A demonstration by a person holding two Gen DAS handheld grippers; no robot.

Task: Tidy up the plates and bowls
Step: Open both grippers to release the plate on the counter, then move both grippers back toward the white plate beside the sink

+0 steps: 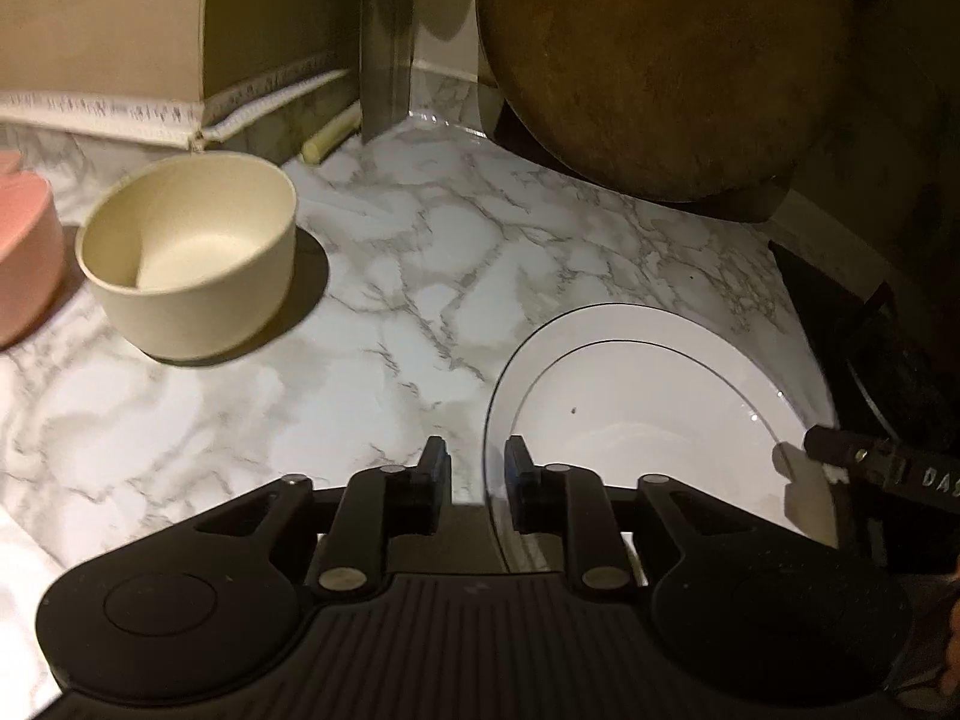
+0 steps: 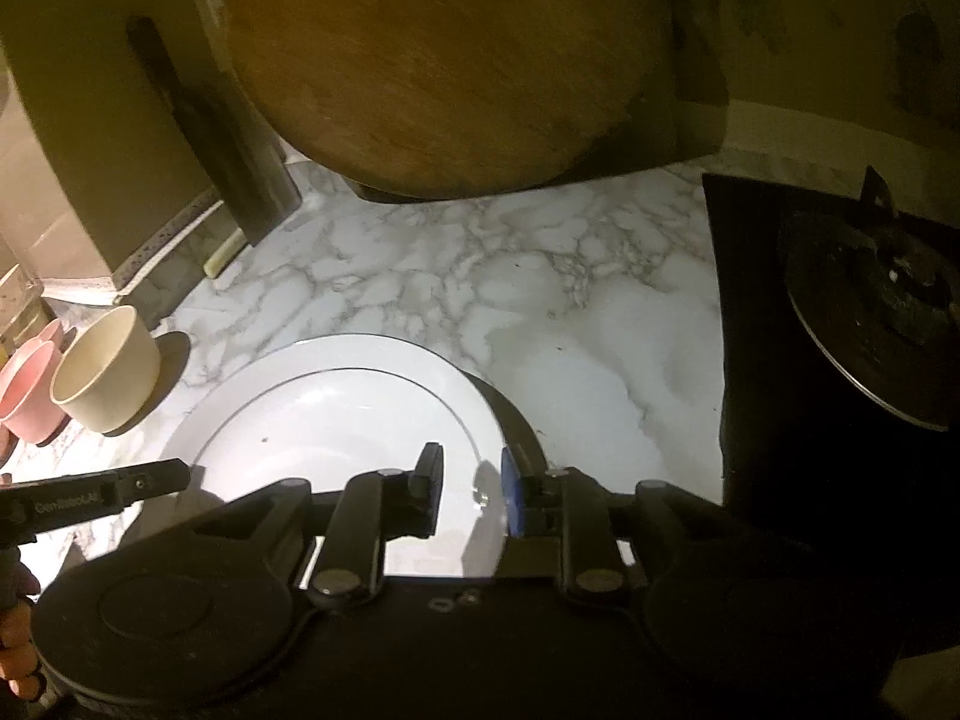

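Both wrist views look closely down, sharing the white plate (image 1: 648,396) (image 2: 336,414)

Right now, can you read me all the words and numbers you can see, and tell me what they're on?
"DAS": white letters on the right tongs, cut off at the picture's edge.
Gold lettering on the left tongs: too blurred to read for sure.
White plate, cream bowl: no writing.

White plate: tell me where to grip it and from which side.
Grip the white plate by its thin flat rim, approaching low from the near edge. It lies flat on the marble counter, so only the rim fits between the fingers. The right gripper already straddles the right-hand rim.
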